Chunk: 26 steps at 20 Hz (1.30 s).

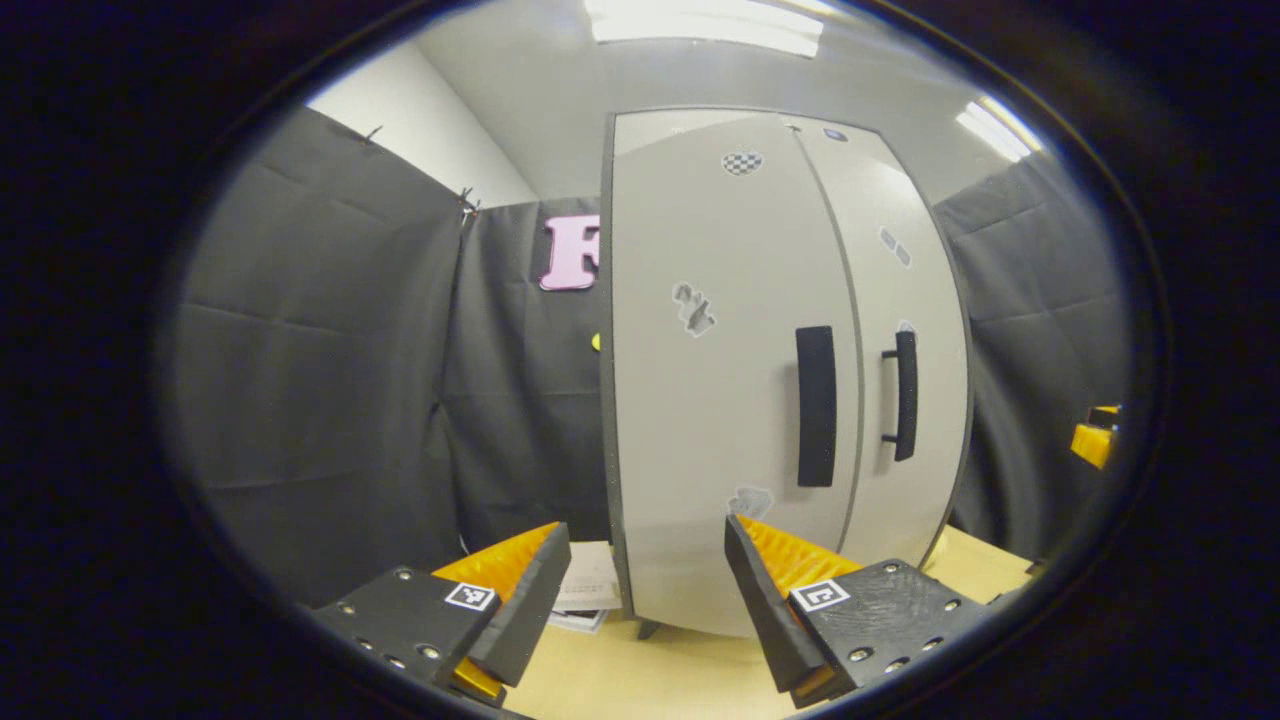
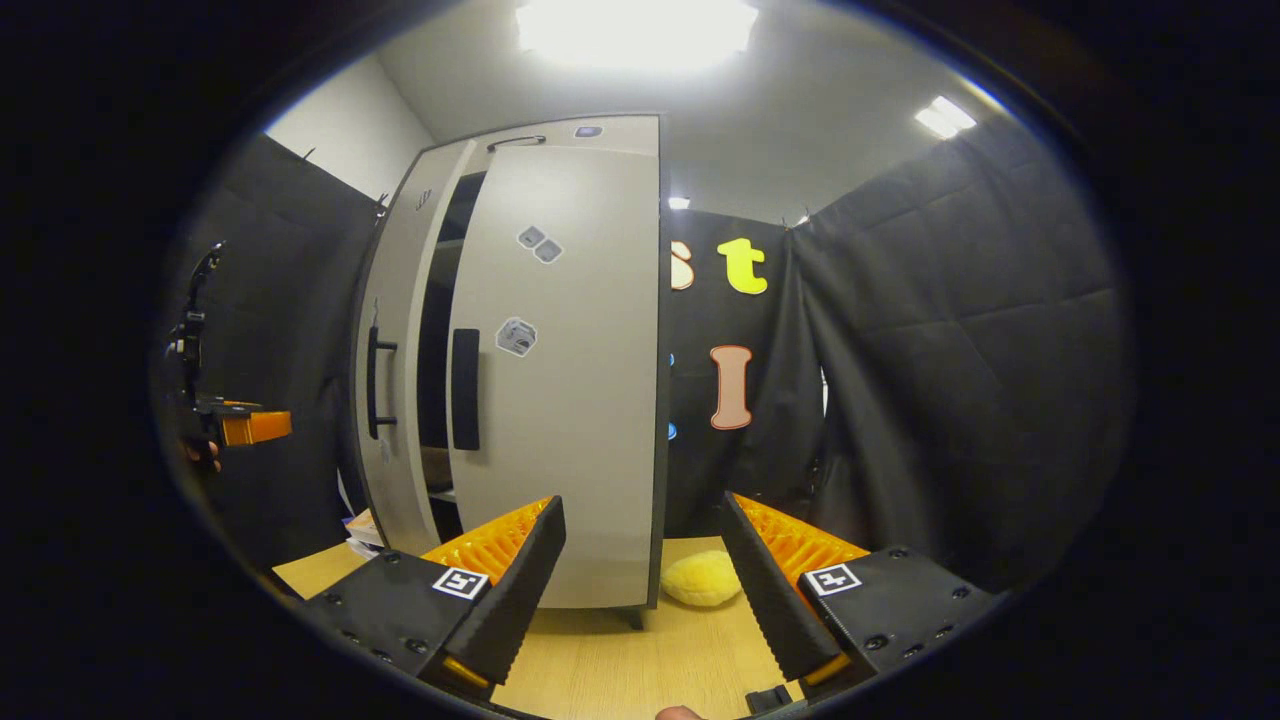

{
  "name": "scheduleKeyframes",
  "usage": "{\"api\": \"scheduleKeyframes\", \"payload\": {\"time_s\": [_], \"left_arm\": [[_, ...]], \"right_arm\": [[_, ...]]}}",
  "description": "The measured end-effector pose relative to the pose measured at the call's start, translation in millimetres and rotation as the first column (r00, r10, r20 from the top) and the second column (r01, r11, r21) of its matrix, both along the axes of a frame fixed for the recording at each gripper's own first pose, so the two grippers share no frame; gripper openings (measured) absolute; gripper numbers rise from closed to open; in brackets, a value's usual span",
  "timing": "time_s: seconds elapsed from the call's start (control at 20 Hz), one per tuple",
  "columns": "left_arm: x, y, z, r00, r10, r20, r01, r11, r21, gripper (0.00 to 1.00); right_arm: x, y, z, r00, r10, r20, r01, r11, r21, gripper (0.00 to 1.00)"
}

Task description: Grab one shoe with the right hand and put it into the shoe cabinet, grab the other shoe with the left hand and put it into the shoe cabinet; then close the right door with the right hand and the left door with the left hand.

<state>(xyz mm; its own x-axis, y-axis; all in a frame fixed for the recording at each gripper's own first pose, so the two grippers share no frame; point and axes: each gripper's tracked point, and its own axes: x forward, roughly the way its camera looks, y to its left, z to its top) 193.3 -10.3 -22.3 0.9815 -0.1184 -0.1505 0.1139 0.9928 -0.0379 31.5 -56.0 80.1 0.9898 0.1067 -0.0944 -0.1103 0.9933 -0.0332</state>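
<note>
1. Two grippers are free: my left gripper [image 1: 648, 590] stands wide apart and holds nothing, and my right gripper [image 2: 642, 570] is likewise wide and empty.
2. I see the shoe cabinet [image 1: 700, 380] upright on the desk [image 1: 640, 680]. In the left gripper view both doors look nearly flush.
3. In the right gripper view a dark gap remains between the left door [image 2: 395, 370] and the right door [image 2: 570, 380], so I judge the closing as not finished. I cannot tell from here which door stands proud.
4. I cannot see the shoes; I take them to be inside the cabinet, but that is a judgement only.
5. Risk: pushing on a door handle [image 1: 816, 405] off-centre may slide the light cabinet on the desk instead of seating the door.
6. Risk: if the doors overlap, closing them in the wrong order may leave one jammed against the other.
7. Risk: the yellow soft object [image 2: 703, 578] lies just beside the cabinet foot; a low sweep of my right gripper may knock it.
8. Risk: papers [image 1: 590, 590] lie near the cabinet's left foot and may be caught.
</note>
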Motion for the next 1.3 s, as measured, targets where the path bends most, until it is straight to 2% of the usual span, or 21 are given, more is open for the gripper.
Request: {"api": "scheduleKeyframes", "payload": {"time_s": [0.2,0.25,0.3,0.4,0.45,0.5,0.7,0.85,1.0,1.1,1.15,1.25,1.3], "left_arm": [[-50,29,7,1.0,0.017,0.016,-0.018,1.0,0.022,0.87],[-62,37,9,1.0,0.018,0.02,-0.019,1.0,0.022,0.87],[-73,43,10,1.0,0.019,0.022,-0.019,1.0,0.023,0.87],[-90,58,10,0.999,0.033,0.024,-0.034,0.999,0.037,0.87],[-96,63,8,0.999,0.039,0.023,-0.04,0.999,0.037,0.94],[-102,67,6,0.999,0.04,0.019,-0.041,0.999,0.034,0.92],[-108,78,-3,0.999,0.042,0.006,-0.042,0.997,0.065,0.87],[-113,89,-11,0.998,0.055,-0.011,-0.054,0.996,0.072,0.94],[-117,90,-13,0.998,0.058,-0.015,-0.057,0.997,0.048,0.94],[-118,93,-13,0.998,0.063,-0.012,-0.063,0.997,0.05,0.9],[-117,93,-15,0.998,0.066,-0.013,-0.065,0.996,0.053,0.91],[-117,95,-15,0.998,0.066,-0.013,-0.065,0.996,0.057,0.9],[-117,95,-15,0.998,0.067,-0.014,-0.066,0.996,0.058,0.9]], "right_arm": [[-26,-5,-1,1.0,-0.011,-0.003,0.011,1.0,0.01,0.99],[-31,-7,0,1.0,-0.021,-0.004,0.021,1.0,0.017,0.94],[-38,-9,1,1.0,-0.029,-0.004,0.029,0.999,0.024,0.99],[-49,-11,6,0.999,-0.037,0.005,0.037,0.999,0.03,0.99],[-54,-13,6,0.999,-0.041,0.008,0.041,0.999,0.028,0.99],[-58,-13,5,0.999,-0.044,0.007,0.044,0.999,0.025,0.99],[-68,-15,5,0.999,-0.042,0.004,0.041,0.999,0.019,0.99],[-71,-16,6,0.999,-0.053,0.008,0.052,0.998,0.027,0.99],[-71,-12,7,0.999,-0.05,0.011,0.05,0.998,0.027,0.99],[-71,-13,8,0.998,-0.054,0.016,0.054,0.998,0.018,0.99],[-71,-13,9,0.998,-0.052,0.018,0.052,0.999,0.015,0.94],[-70,-13,11,0.998,-0.055,0.024,0.055,0.998,0.012,0.94],[-69,-14,11,0.998,-0.058,0.025,0.057,0.998,0.011,0.99]]}}
